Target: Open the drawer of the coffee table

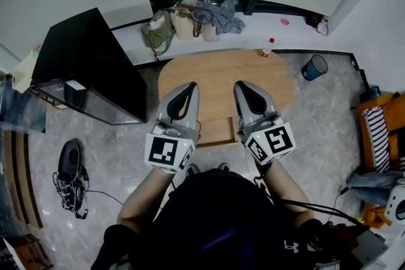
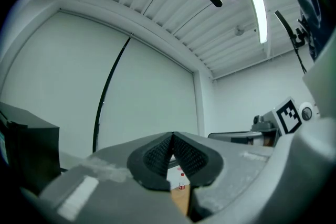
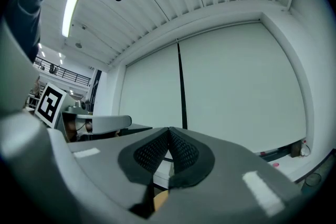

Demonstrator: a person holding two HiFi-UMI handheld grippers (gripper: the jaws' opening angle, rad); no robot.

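The oval wooden coffee table (image 1: 221, 73) stands on the floor below me. A wooden rectangle that looks like its drawer (image 1: 215, 131) juts from the table's near edge, partly hidden by the grippers. Both grippers are held high above the table, side by side, pointing away from me. My left gripper (image 1: 188, 86) is shut and empty; in its own view its pads (image 2: 157, 155) meet at the tip, with a strip of table wood (image 2: 181, 201) below. My right gripper (image 1: 244, 85) is shut and empty too, its pads (image 3: 185, 152) pressed together against the white wall.
A black cabinet (image 1: 88, 66) stands left of the table. Bags and cloth (image 1: 190, 19) lie on the ledge behind it. A red-capped bottle (image 1: 267, 47) stands at the table's far right, near a blue bucket (image 1: 314, 66). A shoe and cables (image 1: 68, 164) lie at left, an orange chair (image 1: 380, 129) at right.
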